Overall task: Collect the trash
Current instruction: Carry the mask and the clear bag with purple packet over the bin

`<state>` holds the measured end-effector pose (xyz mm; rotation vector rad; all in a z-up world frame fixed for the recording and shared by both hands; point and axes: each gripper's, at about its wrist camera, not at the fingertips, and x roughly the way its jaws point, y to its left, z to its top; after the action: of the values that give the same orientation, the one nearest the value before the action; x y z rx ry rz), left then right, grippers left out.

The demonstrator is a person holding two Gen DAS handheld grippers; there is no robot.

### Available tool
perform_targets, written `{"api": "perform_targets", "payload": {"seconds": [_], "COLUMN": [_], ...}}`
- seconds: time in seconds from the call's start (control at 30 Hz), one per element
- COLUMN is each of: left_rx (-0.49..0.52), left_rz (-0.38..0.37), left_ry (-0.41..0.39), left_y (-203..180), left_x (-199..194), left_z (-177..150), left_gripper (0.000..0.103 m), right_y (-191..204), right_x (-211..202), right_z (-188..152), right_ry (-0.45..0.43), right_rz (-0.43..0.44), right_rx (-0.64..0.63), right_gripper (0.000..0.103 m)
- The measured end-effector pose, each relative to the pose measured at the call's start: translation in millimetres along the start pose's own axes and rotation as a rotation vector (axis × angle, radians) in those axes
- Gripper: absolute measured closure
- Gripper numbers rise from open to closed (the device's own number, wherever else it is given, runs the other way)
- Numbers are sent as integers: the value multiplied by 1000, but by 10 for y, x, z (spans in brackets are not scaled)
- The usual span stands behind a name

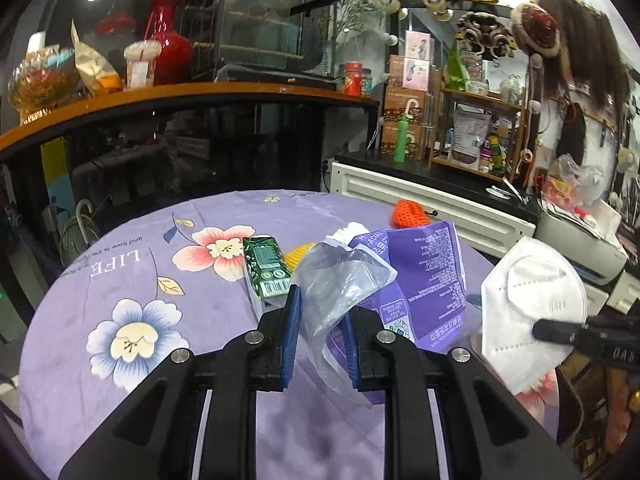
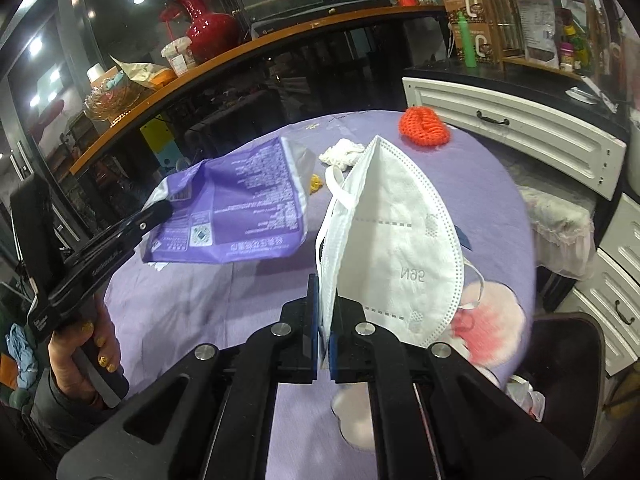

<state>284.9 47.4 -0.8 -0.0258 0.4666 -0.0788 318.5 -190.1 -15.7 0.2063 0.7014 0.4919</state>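
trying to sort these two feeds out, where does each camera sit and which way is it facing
Left wrist view: sits on the left gripper, looking forward and down over the round purple-clothed table; its own fingers pinch a purple wrapper and clear plastic.
Right wrist view: sits on the right gripper, looking the same way; its fingers clamp a white face mask, and a hand holding the left gripper shows at the left edge.
Shared: the wrapper, mask, table, orange knitted piece and red vase.
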Motion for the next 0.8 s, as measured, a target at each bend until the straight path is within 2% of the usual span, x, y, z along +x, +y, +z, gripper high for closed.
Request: {"api": "perform_targets", "payload": {"seconds": [0.23,0.4,0.6,0.8], "left_rx": [0,31,74,105], "left_rz": [-64,-130,-236,-329], "left_ry": [12,7,8,26], "left_y": [-239,-552,-1086,-1633], "left_x": [-199,-270,-295,-268], "left_z": [-125,-153,-183,-259], "left_gripper": [83,83,83,83], "right_y": [-267,-568,-1035,-1528], "right_x": [-435,-727,-980,-966], "right_z": [-258,-452,-731,-1055], "right_ry": [-15,-24,-18,37], "right_rz": [-50,-113,-208,-309], "right_rx": [19,64,137,193], "right_gripper": [99,99,99,99]}}
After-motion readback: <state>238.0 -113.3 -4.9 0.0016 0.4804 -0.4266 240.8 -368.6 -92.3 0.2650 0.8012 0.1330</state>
